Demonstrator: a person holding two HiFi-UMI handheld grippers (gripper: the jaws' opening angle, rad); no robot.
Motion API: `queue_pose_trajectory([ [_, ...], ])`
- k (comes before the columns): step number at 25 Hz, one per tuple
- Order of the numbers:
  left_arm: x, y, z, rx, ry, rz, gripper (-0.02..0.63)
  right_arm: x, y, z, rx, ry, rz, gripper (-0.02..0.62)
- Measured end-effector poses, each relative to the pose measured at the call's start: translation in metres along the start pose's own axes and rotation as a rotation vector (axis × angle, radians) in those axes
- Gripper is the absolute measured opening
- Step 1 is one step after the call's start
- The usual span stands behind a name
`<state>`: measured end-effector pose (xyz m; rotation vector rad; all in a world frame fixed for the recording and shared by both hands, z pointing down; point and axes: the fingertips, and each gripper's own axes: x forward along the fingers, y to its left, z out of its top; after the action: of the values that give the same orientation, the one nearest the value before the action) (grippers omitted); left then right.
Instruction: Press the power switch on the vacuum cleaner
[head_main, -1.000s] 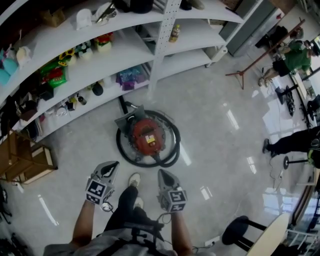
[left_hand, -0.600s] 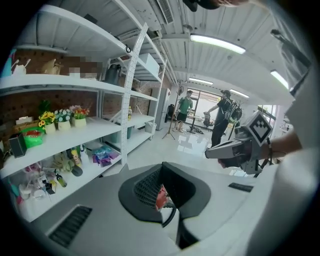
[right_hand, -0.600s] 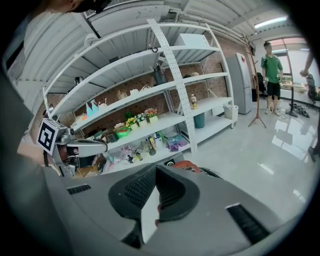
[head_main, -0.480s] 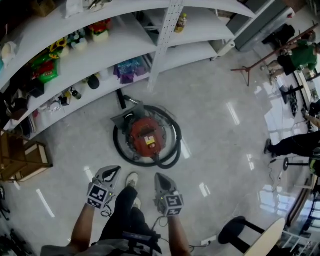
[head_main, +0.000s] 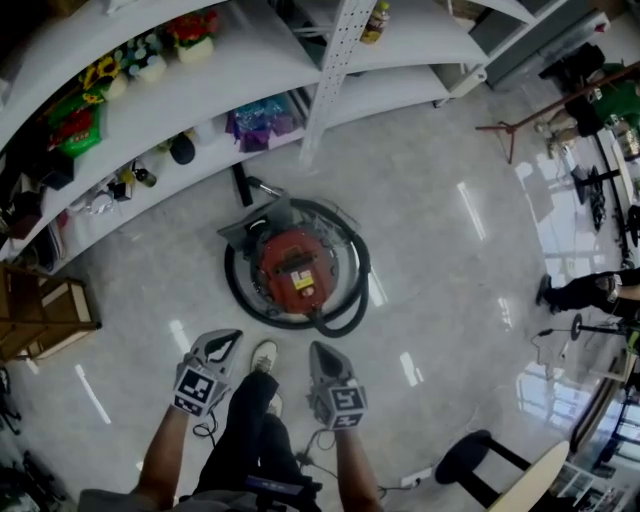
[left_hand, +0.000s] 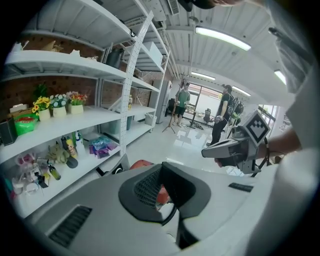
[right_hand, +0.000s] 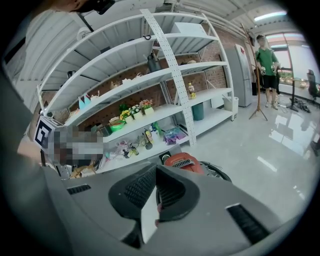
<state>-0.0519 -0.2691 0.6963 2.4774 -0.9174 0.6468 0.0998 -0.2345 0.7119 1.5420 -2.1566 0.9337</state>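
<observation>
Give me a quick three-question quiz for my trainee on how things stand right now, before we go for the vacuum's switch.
1. True or false: the right gripper is touching the vacuum cleaner.
2. What lies coiled around the vacuum cleaner on the floor? A) a black hose B) a blue rope C) a metal chain
3. Fill in: the vacuum cleaner stands in front of the white ___.

Key:
1. False. It is held short of the vacuum cleaner, with bare floor between them.
2. A.
3. shelves.
</observation>
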Motion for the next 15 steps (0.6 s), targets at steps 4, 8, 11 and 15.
queue_pose_trajectory([
  [4,0.015,0.001,-0.013,-0.006,0.014,-0.011,0.006,0.013,-0.011,-0.009,0.010,0.008,-0.006,0.012],
  [8,0.028,0.004,-0.023,-0.012,0.029,-0.027,0.006,0.030,-0.025,-0.021,0.009,0.015,-0.011,0.012],
  [11,0.034,0.005,-0.028,-0.031,0.035,-0.030,0.006,0.044,-0.035,-0.032,0.008,0.032,-0.013,0.012],
  [15,0.037,0.006,-0.032,-0.036,0.046,-0.032,0.006,0.059,-0.043,-0.042,0.008,0.048,-0.003,0.012],
])
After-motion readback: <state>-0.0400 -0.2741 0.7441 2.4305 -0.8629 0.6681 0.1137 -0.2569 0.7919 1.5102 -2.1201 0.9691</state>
